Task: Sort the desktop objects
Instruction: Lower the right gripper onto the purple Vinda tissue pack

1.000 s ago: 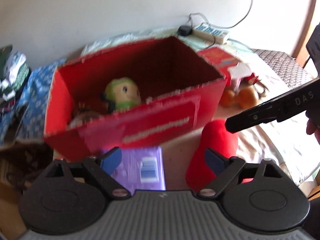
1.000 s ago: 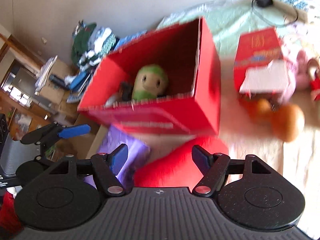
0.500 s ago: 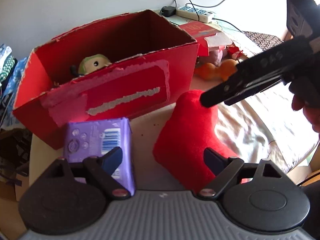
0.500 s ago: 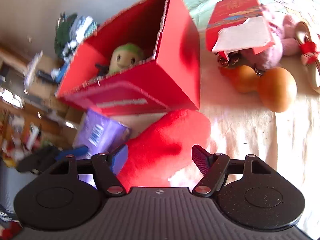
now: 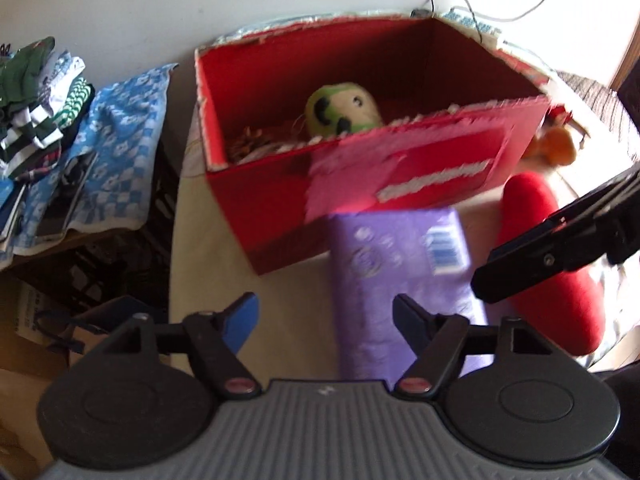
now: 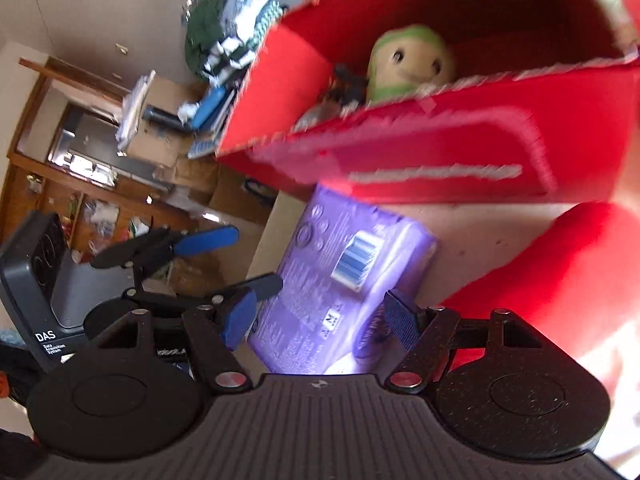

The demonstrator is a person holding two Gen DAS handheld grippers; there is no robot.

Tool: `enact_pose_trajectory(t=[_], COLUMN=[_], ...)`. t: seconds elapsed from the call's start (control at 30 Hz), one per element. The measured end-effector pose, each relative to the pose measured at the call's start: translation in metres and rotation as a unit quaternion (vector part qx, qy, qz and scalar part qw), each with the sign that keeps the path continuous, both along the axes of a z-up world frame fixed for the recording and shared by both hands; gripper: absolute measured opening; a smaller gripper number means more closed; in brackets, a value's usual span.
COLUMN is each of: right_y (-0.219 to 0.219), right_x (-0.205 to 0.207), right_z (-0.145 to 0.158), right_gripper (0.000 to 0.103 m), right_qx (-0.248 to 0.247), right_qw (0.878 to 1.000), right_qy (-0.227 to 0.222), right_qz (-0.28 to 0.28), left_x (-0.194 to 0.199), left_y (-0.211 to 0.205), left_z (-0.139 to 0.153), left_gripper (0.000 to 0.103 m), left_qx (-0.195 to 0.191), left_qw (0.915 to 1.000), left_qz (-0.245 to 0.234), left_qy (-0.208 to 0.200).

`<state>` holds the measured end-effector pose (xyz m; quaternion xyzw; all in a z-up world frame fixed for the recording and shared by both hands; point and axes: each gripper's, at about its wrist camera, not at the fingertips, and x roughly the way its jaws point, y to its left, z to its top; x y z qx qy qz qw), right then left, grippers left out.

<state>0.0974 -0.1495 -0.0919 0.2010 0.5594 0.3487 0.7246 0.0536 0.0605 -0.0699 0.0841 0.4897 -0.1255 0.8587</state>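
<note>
In the left wrist view, the left gripper (image 5: 326, 320) at lower centre has its jaws spread wide, holding nothing. Above it, the red box (image 5: 280, 204) contains a green plush toy (image 5: 344, 110) and a brownish tangle at its left end. The purple packet (image 5: 400, 276) lies just below the box, with the red plush (image 5: 548, 264) at right. The right gripper (image 6: 316, 320), also wide apart, straddles the packet's near end.
</note>
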Motion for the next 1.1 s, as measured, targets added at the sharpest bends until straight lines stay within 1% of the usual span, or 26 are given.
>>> enact_pose_trajectory(t=[0.07, 0.13, 0.2, 0.27, 0.37, 0.43, 0.5, 0.6, 0.67, 0.77, 0.8, 0.83, 0.9, 1.03, 1.1], right_y=[0.006, 0.01, 0.015, 0.019, 0.021, 0.02, 0.021, 0.026, 0.031, 0.042, 0.046, 0.05, 0.058, 0.076, 0.091], right_x=[0.0, -0.001, -0.003, -0.005, -0.008, -0.009, -0.011, -0.012, -0.014, -0.015, -0.015, -0.015, -0.014, -0.014, -0.014], right_z=[-0.007, -0.011, -0.012, -0.013, -0.014, -0.012, -0.01, -0.008, -0.002, 0.005, 0.007, 0.009, 0.014, 0.02, 0.024], right_gripper=[0.074, 0.073, 0.074, 0.075, 0.076, 0.076, 0.075, 0.074, 0.074, 0.075, 0.075, 0.075, 0.075, 0.075, 0.075], right_qx=[-0.008, -0.015, -0.023, -0.039, -0.046, -0.039, -0.027, -0.009, -0.005, -0.009, -0.01, -0.008, -0.004, 0.017, 0.025], right_qw=[1.0, 1.0, 0.999, 0.999, 0.998, 0.998, 0.998, 0.998, 0.999, 0.999, 0.999, 0.999, 0.999, 0.998, 0.997], right_qy=[0.014, 0.019, 0.019, 0.015, 0.011, 0.011, 0.013, 0.015, 0.002, -0.016, -0.023, -0.029, -0.04, -0.06, -0.072], right_qz=[-0.01, -0.018, -0.02, -0.029, -0.044, -0.051, -0.055, -0.055, -0.047, -0.038, -0.035, -0.031, -0.022, 0.001, 0.015], left_x=[0.001, 0.003, 0.006, 0.009, 0.011, 0.012, 0.012, 0.007, 0.006, 0.006, 0.005, 0.003, -0.002, -0.009, -0.013], left_y=[0.006, 0.01, 0.011, 0.014, 0.028, 0.043, 0.058, 0.076, 0.088, 0.108, 0.115, 0.121, 0.129, 0.14, 0.143], left_z=[-0.007, -0.008, -0.011, -0.016, -0.026, -0.031, -0.033, -0.035, -0.04, -0.052, -0.054, -0.054, -0.053, -0.053, -0.053], left_gripper=[0.071, 0.072, 0.073, 0.079, 0.083, 0.084, 0.084, 0.085, 0.086, 0.095, 0.096, 0.096, 0.096, 0.094, 0.086], left_qx=[-0.002, -0.025, -0.037, -0.055, -0.098, -0.127, -0.149, -0.163, -0.184, -0.224, -0.232, -0.233, -0.22, -0.176, -0.153], left_qw=[0.9999, 0.9995, 0.999, 0.9978, 0.9943, 0.9909, 0.988, 0.9861, 0.9825, 0.9741, 0.9721, 0.9717, 0.9744, 0.9823, 0.9859], left_qz=[-0.005, -0.013, -0.025, -0.036, -0.041, -0.035, -0.031, -0.026, -0.018, 0.01, 0.021, 0.03, 0.042, 0.062, 0.069], left_qy=[0.01, 0.011, 0.011, 0.011, 0.013, 0.023, 0.028, 0.019, 0.018, 0.028, 0.029, 0.027, 0.016, 0.007, 0.007])
